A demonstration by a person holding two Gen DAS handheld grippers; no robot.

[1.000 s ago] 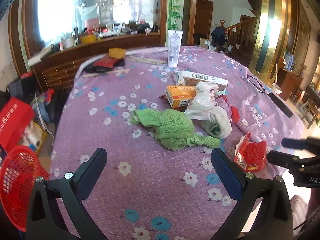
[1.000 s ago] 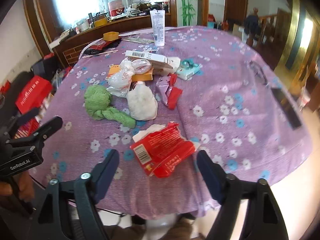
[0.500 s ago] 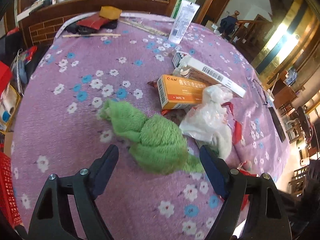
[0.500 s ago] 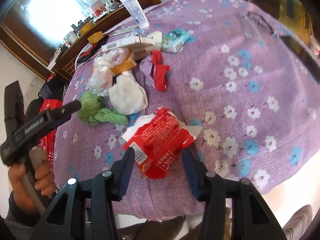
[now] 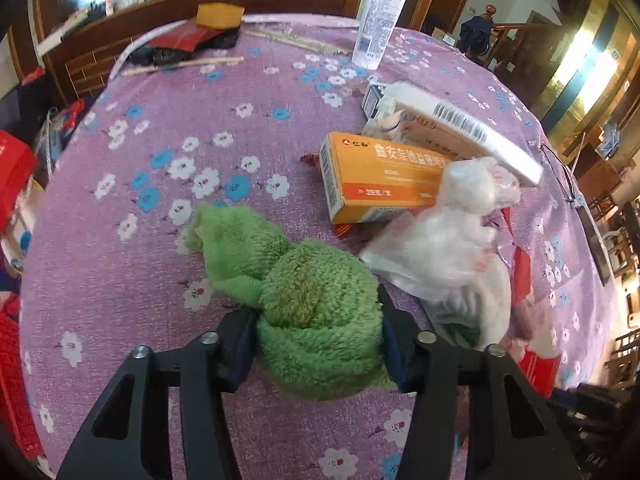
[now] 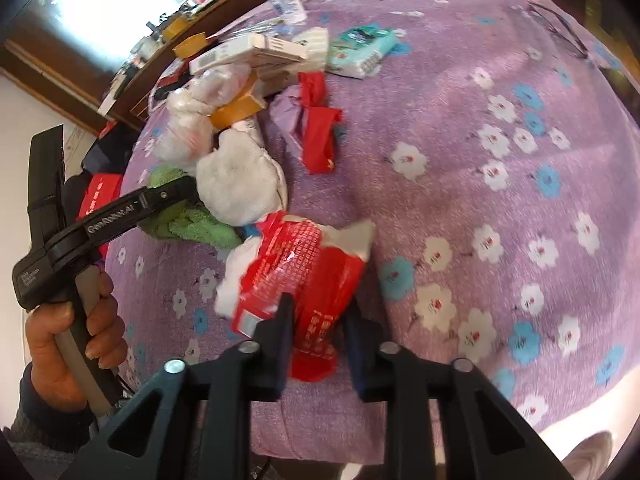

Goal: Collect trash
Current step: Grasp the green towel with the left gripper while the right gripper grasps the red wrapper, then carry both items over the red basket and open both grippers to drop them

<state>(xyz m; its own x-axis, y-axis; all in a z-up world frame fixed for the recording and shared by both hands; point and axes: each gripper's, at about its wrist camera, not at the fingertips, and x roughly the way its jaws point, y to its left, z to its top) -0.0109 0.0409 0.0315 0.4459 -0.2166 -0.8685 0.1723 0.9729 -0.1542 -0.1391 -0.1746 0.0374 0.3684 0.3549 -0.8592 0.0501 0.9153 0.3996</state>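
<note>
A crumpled green cloth (image 5: 304, 280) lies on the purple flowered tablecloth (image 5: 140, 260). My left gripper (image 5: 316, 332) is closing on it, with both pads pressed into its thick end. In the right wrist view the left gripper (image 6: 176, 192) reaches over the same green cloth (image 6: 196, 228), with a hand on its handle. A torn red wrapper (image 6: 304, 260) with white paper inside sits near the table's front edge. My right gripper (image 6: 320, 320) is shut on the wrapper's lower end.
Behind the cloth lie an orange box (image 5: 376, 176), a white barcoded box (image 5: 460, 128) and a clear plastic bag (image 5: 452, 240). A white tube (image 5: 380, 20) stands at the back. A red scrap (image 6: 318, 136) and a teal pack (image 6: 360, 48) lie further in. A red basket (image 5: 12, 380) is off the table's left edge.
Both grippers came down toward the table. The left jaws narrowed from wide open onto the green cloth. The right jaws closed onto the red wrapper.
</note>
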